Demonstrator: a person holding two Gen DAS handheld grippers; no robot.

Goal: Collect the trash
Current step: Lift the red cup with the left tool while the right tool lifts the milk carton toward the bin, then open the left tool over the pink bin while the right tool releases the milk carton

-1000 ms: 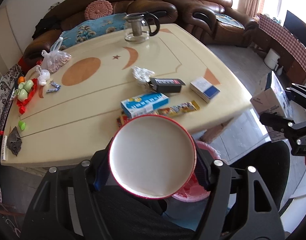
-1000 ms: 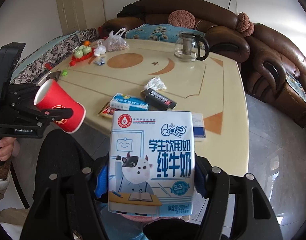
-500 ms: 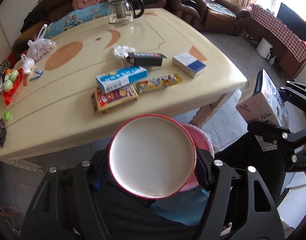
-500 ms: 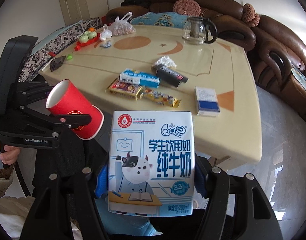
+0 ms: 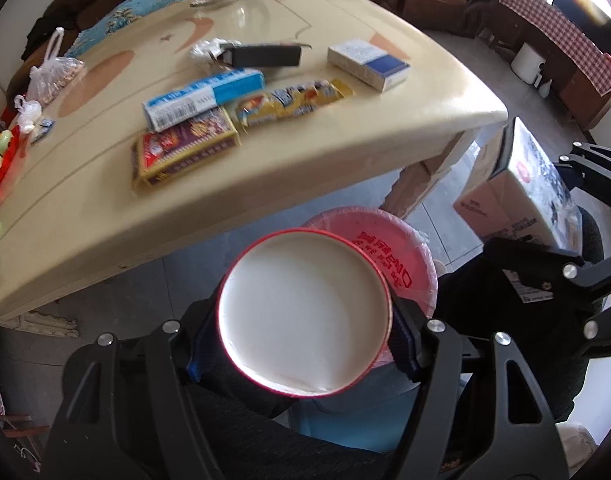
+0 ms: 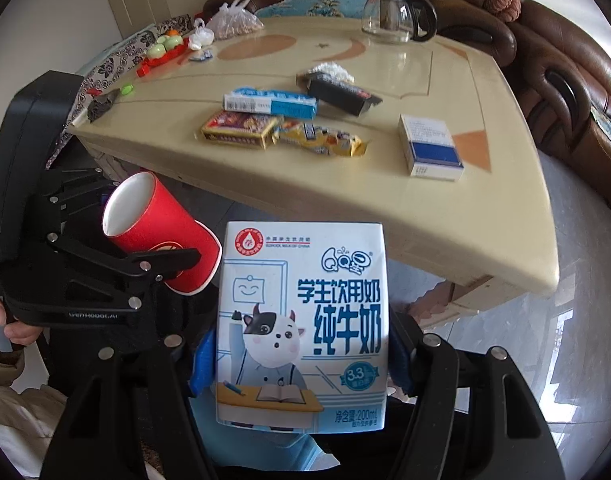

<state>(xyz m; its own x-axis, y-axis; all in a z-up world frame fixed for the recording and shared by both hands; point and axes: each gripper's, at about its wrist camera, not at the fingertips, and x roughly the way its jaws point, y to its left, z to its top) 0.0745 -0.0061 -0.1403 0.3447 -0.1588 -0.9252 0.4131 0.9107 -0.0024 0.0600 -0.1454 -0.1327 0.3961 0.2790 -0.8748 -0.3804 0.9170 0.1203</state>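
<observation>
My left gripper (image 5: 303,316) is shut on a red paper cup (image 5: 305,316), its white inside facing the camera; the cup also shows in the right wrist view (image 6: 161,236). It hangs above a bin lined with a pink bag (image 5: 401,256) on the floor by the table. My right gripper (image 6: 301,356) is shut on a blue and white milk carton (image 6: 303,328), also seen in the left wrist view (image 5: 521,192). On the cream table (image 5: 265,176) lie a blue box (image 5: 201,98), a red and yellow box (image 5: 185,150), a yellow wrapper (image 5: 289,102), a black box (image 5: 265,56) and a white and blue box (image 5: 367,64).
A glass teapot (image 6: 397,16) stands at the table's far side. A plastic bag of nuts (image 6: 233,20) and a red tray of fruit (image 6: 163,50) sit at the far left. Brown sofas (image 6: 565,64) ring the table. Grey tiled floor (image 6: 565,340) lies to the right.
Both grippers have pulled back from the table and dropped lower. The pink-lined bin has come into view under the red cup. The cup and carton stay gripped.
</observation>
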